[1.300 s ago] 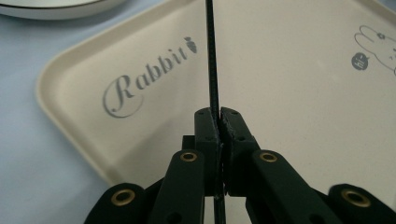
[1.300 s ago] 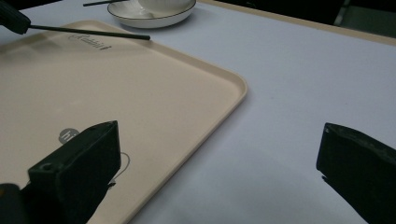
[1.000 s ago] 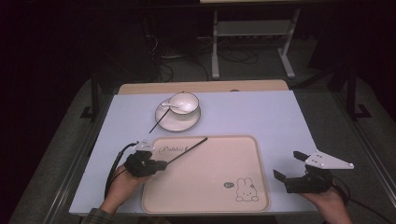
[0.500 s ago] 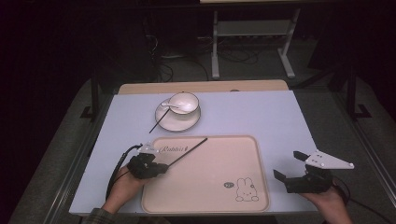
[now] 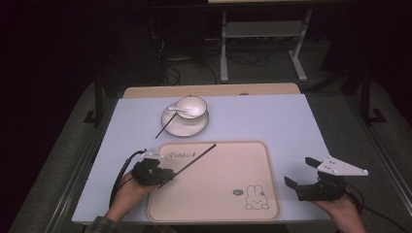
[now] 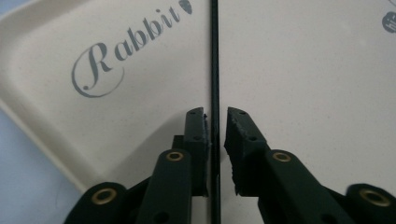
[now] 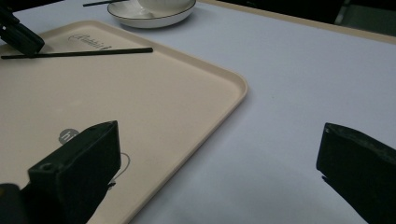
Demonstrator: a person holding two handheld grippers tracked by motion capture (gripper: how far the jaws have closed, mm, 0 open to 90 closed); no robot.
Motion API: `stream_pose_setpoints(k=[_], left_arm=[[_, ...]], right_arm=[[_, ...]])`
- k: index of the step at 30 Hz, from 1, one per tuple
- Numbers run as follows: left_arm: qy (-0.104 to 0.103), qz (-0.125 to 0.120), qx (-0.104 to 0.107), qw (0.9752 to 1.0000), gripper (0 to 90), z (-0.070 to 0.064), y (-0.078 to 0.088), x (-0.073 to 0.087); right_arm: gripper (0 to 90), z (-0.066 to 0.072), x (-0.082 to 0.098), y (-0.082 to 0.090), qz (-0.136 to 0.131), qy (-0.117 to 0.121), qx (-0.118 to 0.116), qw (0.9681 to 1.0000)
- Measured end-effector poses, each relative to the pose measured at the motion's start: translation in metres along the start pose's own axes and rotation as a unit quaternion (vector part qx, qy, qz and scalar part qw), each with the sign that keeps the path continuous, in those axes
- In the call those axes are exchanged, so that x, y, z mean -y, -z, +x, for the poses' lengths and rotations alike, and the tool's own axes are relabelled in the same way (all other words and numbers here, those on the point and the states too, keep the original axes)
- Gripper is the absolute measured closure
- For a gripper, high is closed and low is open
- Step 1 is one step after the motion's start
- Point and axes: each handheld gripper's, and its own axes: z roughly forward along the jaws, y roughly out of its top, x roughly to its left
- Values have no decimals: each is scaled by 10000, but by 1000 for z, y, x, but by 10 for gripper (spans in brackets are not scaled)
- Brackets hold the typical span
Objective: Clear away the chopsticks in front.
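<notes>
Left hand-held gripper (image 6: 215, 135) just opening, chopstick (image 6: 214, 70) between (pads apart), on tray (image 6: 303, 93), right hand-held gripper (image 7: 219, 172) spread

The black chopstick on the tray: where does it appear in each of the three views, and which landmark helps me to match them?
High view: the black chopstick lies slanted across the tray's upper left part.
Left gripper view: it runs straight up the middle, between the left gripper jaws.
Right gripper view: it lies level, upper left.
Shared landmark: the word Rabbit printed on the tray.
</notes>
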Motion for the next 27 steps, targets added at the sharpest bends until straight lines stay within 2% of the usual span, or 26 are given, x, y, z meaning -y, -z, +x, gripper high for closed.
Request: stream_pose_setpoints(k=[1, 4, 5, 6, 7, 10, 12, 13, 17, 22, 25, 27], left_arm=[[6, -32, -18, 10000, 720, 0, 1, 0], [30, -93, -59, 9999, 640, 1, 2, -1], [45, -101, -52, 9999, 595, 2, 3, -2], [59, -114, -32, 9999, 499, 2, 4, -3], [52, -139, -76, 9999, 499, 2, 5, -3], [46, -178, -79, 9998, 382, 4, 7, -7], [75, -195, -119, 9997, 260, 6, 7, -10], [89, -177, -132, 9997, 235, 8, 8, -12], [58, -231, -194, 9995, 179, 14, 10, -22], [31, -338, -293, 9990, 166, 25, 15, -37], [-80, -314, -395, 9987, 168, 33, 16, -48], [-88, -406, -462, 9981, 172, 41, 16, -58]], right_arm=[[0, 0, 0, 0, 1, -6, 2, 10000], [0, 0, 0, 0, -1, -9, 6, 10000], [0, 0, 0, 0, 1, -8, 4, 10000], [0, 0, 0, 0, 3, -14, 4, 10000], [0, 0, 0, 0, 3, -14, 4, 10000], [0, 0, 0, 0, 1, -11, -1, 10000], [0, 0, 0, 0, 5, 0, -5, 10000], [0, 1, 0, 0, -1, -1, -7, 10000], [0, 0, 0, 0, -3, -9, -1, 10000], [0, 0, 0, 0, -8, -27, -2, 10000], [0, 0, 0, -1, -3, -34, -11, 10000], [0, 0, 0, -1, -2, -32, -12, 10000]])
